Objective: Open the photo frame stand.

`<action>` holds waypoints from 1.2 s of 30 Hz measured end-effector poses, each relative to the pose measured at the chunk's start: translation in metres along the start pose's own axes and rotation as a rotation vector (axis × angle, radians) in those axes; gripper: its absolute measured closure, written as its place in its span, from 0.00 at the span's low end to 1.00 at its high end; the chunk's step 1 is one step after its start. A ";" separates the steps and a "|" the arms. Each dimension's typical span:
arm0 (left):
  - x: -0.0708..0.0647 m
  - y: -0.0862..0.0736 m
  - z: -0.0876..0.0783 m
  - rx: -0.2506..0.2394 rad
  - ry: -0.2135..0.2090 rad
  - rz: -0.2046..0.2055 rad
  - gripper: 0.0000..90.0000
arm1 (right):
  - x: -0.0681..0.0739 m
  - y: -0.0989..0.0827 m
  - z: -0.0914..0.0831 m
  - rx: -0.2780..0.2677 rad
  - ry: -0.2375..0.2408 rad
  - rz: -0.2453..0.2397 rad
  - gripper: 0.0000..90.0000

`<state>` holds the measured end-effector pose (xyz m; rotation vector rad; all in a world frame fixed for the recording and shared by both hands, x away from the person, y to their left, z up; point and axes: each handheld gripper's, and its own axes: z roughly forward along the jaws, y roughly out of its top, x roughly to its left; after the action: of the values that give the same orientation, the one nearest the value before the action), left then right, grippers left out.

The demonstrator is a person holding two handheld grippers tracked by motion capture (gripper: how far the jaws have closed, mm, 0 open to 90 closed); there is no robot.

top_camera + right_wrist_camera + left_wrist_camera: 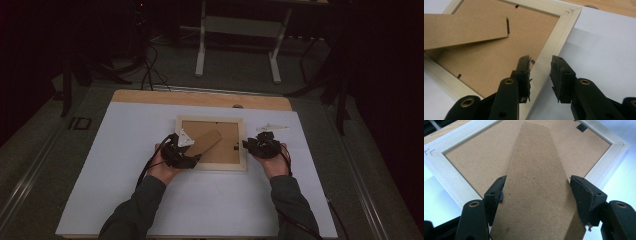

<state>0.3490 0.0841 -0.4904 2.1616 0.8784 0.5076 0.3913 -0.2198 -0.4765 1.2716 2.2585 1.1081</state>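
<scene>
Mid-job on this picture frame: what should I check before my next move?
1. Left gripper fingers pressing both edges of the cardboard stand: ok.
2. Stand raised off the backing board: ok.
3. Right gripper clamped on the side rail: not ok, its fingers straddle the rail with gaps.
4. Picture frame flat, face down on the white sheet: ok.
5. Stand's hinge intact: cannot tell.
</scene>
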 end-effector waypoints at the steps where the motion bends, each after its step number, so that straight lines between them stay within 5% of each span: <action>1: -0.001 0.000 0.000 -0.001 0.003 0.002 0.40 | 0.000 0.001 0.000 0.001 0.004 -0.001 0.74; 16: -0.009 -0.004 -0.004 -0.035 0.042 0.040 0.40 | -0.004 0.005 0.011 0.025 0.022 0.017 0.73; 36: -0.018 -0.009 -0.009 -0.074 0.087 0.106 0.40 | -0.017 0.012 0.020 0.022 0.082 0.122 0.62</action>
<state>0.3277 0.0804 -0.4928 2.1401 0.7816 0.6804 0.4198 -0.2213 -0.4817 1.4139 2.2839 1.2011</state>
